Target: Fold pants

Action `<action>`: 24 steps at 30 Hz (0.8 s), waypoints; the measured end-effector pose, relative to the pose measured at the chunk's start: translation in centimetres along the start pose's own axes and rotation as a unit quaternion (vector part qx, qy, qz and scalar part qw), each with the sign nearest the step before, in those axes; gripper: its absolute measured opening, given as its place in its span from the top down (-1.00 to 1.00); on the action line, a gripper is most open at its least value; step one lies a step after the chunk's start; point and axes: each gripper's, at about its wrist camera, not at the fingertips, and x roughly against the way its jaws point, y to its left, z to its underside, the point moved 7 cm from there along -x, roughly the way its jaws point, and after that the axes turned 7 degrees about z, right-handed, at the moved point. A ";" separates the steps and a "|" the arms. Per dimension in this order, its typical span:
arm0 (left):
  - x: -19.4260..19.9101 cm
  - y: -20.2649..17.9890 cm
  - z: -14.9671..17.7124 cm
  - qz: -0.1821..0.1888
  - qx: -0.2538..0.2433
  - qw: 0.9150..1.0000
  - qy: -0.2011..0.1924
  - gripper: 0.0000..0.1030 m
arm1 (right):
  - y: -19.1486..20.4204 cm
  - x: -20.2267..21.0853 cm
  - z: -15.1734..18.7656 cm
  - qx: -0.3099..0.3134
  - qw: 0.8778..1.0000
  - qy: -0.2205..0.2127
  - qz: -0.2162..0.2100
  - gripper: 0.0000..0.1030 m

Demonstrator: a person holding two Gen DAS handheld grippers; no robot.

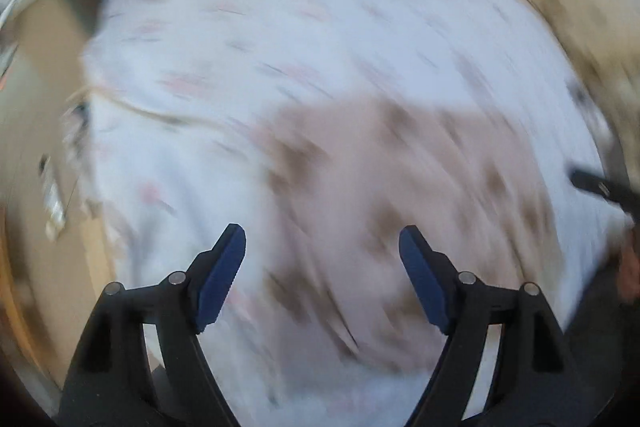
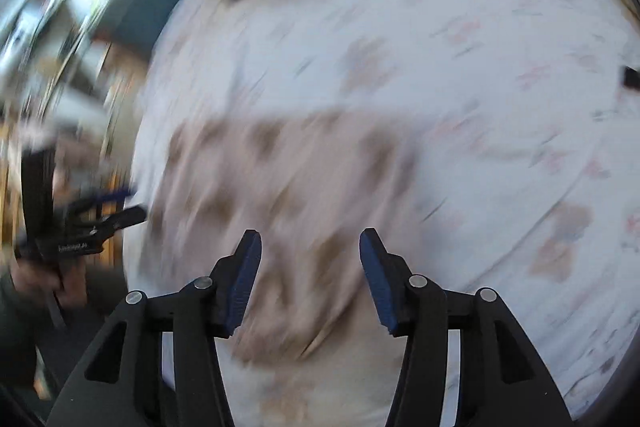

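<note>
Ahead of both spread, empty jaws, pants (image 1: pixel 400 167) flat on bedsheet (image 1: pixel 240 27).

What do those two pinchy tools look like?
The left gripper and right gripper match: black plastic arms with triangular cut-outs, round silver pins at the joints, and dark blue ridged pads on the fingers. No cables or sleeves show clearly.

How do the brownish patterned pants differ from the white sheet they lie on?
The pants are tan with dark brown blotches; the sheet is white with faint pink marks. The pants cover a small patch; the sheet spreads far wider. Both are soft cloth, blurred by motion.
</note>
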 end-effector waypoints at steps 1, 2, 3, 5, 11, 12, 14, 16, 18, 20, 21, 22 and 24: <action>-0.6 1.4 -1.1 -0.002 0.029 1.000 -0.009 -0.44 | -1.1 -0.1 -1.1 -0.018 1.000 -0.008 -0.003 -0.04; -1.6 2.4 -1.8 0.004 0.048 0.999 -0.004 -0.43 | -2.1 -0.4 -2.0 -0.035 0.999 -0.009 -0.005 -0.04; -2.4 2.6 -2.0 0.010 0.058 0.998 0.000 -0.33 | -3.1 -1.2 -2.8 -0.055 0.998 -0.001 -0.011 -0.04; -3.8 2.8 -2.3 0.032 0.074 0.997 0.006 -0.04 | -3.9 -2.7 -3.3 -0.069 0.997 0.012 -0.020 -0.02; -5.8 0.3 -2.1 0.007 -0.019 0.999 0.037 0.97 | -2.4 -6.1 -3.4 -0.003 0.999 0.046 0.008 0.92; -5.7 0.1 -2.8 0.004 -0.022 0.999 0.036 0.99 | -2.2 -5.5 -3.6 0.015 0.999 0.035 0.017 0.97; -5.4 0.2 -3.0 -0.003 -0.018 0.999 0.032 0.99 | -1.7 -4.7 -4.5 0.037 0.999 0.010 0.023 0.98; -5.2 0.9 -3.2 -0.019 -0.018 0.999 0.032 0.99 | -2.9 -4.1 -5.6 0.025 0.998 -0.016 0.051 0.98; -5.4 1.3 -3.0 -0.021 -0.009 0.999 0.037 0.92 | -3.8 -4.4 -5.5 0.011 0.999 -0.009 0.052 0.98; -5.2 1.6 -2.9 -0.028 -0.002 0.999 0.037 0.84 | -4.1 -4.7 -5.1 0.018 0.998 0.005 0.066 0.96; -5.0 2.0 -2.7 -0.031 0.012 0.998 0.044 0.50 | -4.0 -4.8 -4.9 0.021 0.997 0.011 0.067 0.85; -4.7 2.2 -2.7 -0.030 0.025 0.998 0.046 0.02 | -4.1 -4.7 -4.8 0.020 0.997 0.020 0.065 0.85; -2.8 3.1 -3.0 -0.009 0.042 0.999 0.024 -0.35 | -4.2 -4.4 -4.8 0.012 0.998 0.023 0.055 0.80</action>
